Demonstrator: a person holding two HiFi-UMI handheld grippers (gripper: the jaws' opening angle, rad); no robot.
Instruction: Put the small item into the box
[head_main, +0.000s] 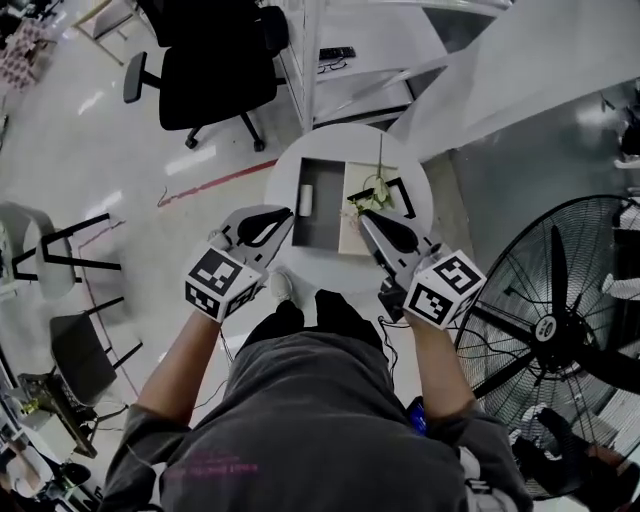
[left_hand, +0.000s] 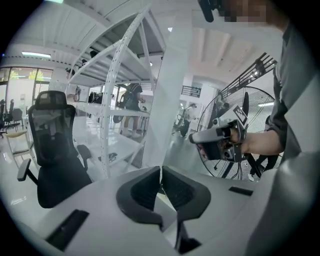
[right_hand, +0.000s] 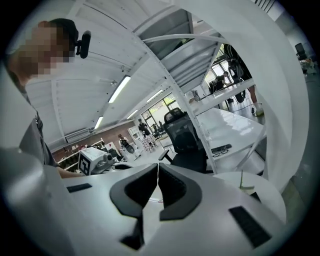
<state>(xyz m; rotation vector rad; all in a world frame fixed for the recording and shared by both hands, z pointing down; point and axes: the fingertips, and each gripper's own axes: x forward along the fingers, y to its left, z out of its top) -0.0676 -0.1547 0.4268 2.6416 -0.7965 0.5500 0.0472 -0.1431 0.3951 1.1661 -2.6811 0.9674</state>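
Note:
On the round white table (head_main: 420, 215) stands an open grey box (head_main: 322, 222). A small white item (head_main: 307, 197) lies inside it near its left wall. A beige flap (head_main: 352, 222) lies at the box's right side. My left gripper (head_main: 283, 213) hovers at the box's near left edge. Its jaws are shut with nothing between them, as the left gripper view (left_hand: 161, 181) also shows. My right gripper (head_main: 362, 214) hangs over the beige flap. It is shut and empty too, and its own view (right_hand: 158, 171) confirms this. Both point up and away from the table.
A thin plant sprig (head_main: 378, 178) and a black frame (head_main: 403, 196) lie on the table's right part. A black office chair (head_main: 215, 70) and white shelving (head_main: 330, 50) stand beyond the table. A large floor fan (head_main: 560, 320) is at the right.

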